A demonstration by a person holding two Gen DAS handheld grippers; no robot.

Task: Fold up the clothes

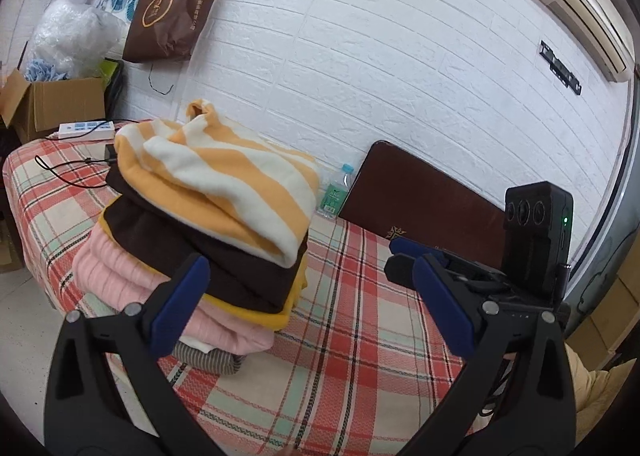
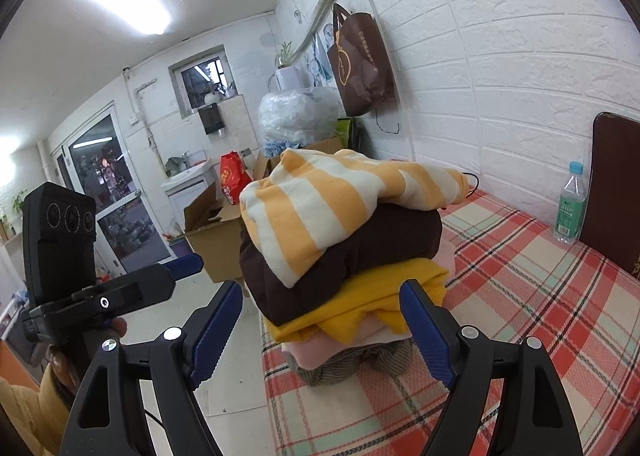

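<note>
Both the left tongs [image 1: 308, 304] and right tongs [image 2: 320, 328] gape wide, holding nothing, near the folded clothes stack [image 1: 208, 223] at the worktop's [image 1: 360, 336] left edge.

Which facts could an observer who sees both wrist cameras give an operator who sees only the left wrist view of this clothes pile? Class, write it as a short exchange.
Operator: From the left wrist view I see the right gripper only from the side. Is it open?
Observer: Yes. The right gripper is wide open and holds nothing.
Operator: What does it point at?
Observer: It points at the near end of the pile, where the yellow garment lies bunched under the brown one.
Operator: Is there anything beyond the pile that I cannot see?
Observer: A red bag stands behind an open cardboard box, off the bed.
</note>
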